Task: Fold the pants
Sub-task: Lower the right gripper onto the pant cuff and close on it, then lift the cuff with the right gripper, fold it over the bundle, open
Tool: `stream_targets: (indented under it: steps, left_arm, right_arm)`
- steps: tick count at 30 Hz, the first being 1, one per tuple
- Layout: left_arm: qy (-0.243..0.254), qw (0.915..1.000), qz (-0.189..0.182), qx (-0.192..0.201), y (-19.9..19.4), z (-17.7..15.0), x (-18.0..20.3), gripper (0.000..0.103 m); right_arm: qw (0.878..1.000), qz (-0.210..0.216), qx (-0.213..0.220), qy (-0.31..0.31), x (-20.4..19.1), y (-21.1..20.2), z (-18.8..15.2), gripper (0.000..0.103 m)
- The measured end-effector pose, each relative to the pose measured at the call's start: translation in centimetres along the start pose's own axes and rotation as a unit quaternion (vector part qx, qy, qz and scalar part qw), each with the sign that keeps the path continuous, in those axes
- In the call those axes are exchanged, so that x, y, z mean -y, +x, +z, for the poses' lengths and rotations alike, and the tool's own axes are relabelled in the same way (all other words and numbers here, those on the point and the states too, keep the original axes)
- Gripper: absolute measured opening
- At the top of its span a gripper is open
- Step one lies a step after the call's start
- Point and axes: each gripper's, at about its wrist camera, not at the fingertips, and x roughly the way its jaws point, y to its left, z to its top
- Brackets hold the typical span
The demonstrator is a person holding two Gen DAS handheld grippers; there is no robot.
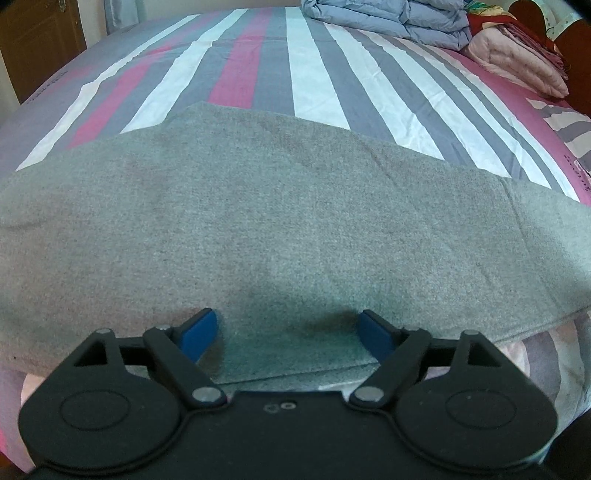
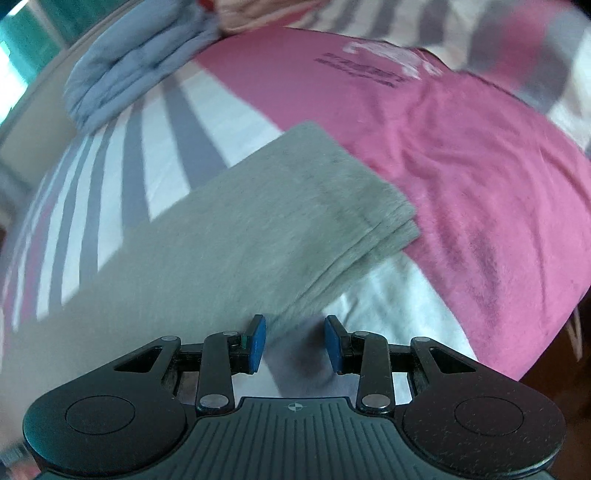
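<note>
Striped bedsheet [image 1: 314, 74] in pink, grey and white is covering the bed, with a folded blue quilt [image 1: 388, 18] lying at its far end. Grey pants [image 1: 277, 221] are lying flat across the sheet, layered at one end. Left gripper [image 1: 288, 332] is gaping wide over their near edge; right gripper [image 2: 295, 341] is standing apart, holding nothing.

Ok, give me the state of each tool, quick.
Left tool: open, straddling the near edge of the gray pants.
Right tool: open, holding nothing.
</note>
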Motion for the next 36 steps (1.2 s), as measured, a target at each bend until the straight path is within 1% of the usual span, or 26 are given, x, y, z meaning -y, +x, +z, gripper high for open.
stream_targets:
  steps: [3,8,10,13,14,15,19,21,22,26,27,28,31,33,35,36]
  left_arm:
    - [-0.001,1.0,-0.002,0.0,0.0,0.0,0.0,0.077]
    - [0.0,1.0,-0.002,0.0,0.0,0.0,0.0,0.077]
    - [0.0,1.0,-0.003,0.0,0.1,0.0,0.0,0.077]
    - [0.0,1.0,-0.003,0.001,0.0,0.0,0.0,0.077]
    - [0.001,1.0,-0.003,0.001,0.0,0.0,0.0,0.077]
    - [0.001,1.0,-0.004,0.002,0.0,0.0,0.0,0.078]
    - [0.002,1.0,-0.005,0.003,0.0,-0.1,0.1,0.079]
    - [0.002,1.0,-0.006,0.004,0.0,-0.1,0.1,0.079]
    - [0.002,1.0,-0.007,0.004,0.0,-0.1,0.1,0.079]
    - [0.001,0.9999,-0.011,0.004,0.0,-0.1,0.0,0.079]
    - [0.001,0.9999,-0.011,0.005,0.0,-0.1,0.0,0.08]
    - [0.002,0.9999,-0.011,0.005,0.0,-0.1,0.0,0.08]
    - [0.002,0.9999,-0.013,0.005,-0.1,-0.1,0.0,0.08]
    - [0.0,0.9998,-0.016,0.006,-0.2,-0.1,-0.1,0.08]
    - [-0.005,0.9997,-0.022,0.007,-0.4,0.1,-0.3,0.078]
    - [-0.009,0.9996,-0.024,0.01,-0.6,0.2,-0.5,0.072]
  right_arm:
    - [0.999,0.002,0.017,0.043,1.1,-0.1,1.3,0.035]
    - [0.993,0.019,0.023,0.116,2.6,0.7,2.1,0.035]
    - [0.991,0.019,0.03,0.13,2.7,0.5,2.4,0.035]
    - [0.995,0.0,0.041,0.096,1.7,0.0,2.5,0.034]
    - [0.995,-0.002,0.048,0.087,1.4,-0.1,2.5,0.028]
    - [0.996,-0.006,0.053,0.077,1.1,-0.4,2.5,0.014]
    - [0.995,-0.01,0.054,0.078,0.8,0.1,2.7,0.014]
    - [0.993,0.002,0.053,0.107,1.5,0.6,2.7,0.018]
    - [0.992,0.003,0.053,0.118,1.7,0.8,2.8,0.019]
    - [0.99,0.011,0.05,0.133,2.2,1.1,2.9,0.018]
    - [0.991,0.014,0.052,0.125,2.1,0.9,3.0,0.017]
    - [0.991,0.016,0.057,0.116,1.9,0.5,3.0,0.012]
    - [0.992,0.028,0.069,0.106,1.4,-0.3,3.2,0.011]
    - [0.993,0.029,0.08,0.088,0.6,-0.9,3.3,0.011]
    - [0.993,0.026,0.101,0.048,-1.1,-1.9,3.4,0.01]
    - [0.993,0.023,0.114,0.023,-2.2,-2.5,3.5,0.01]
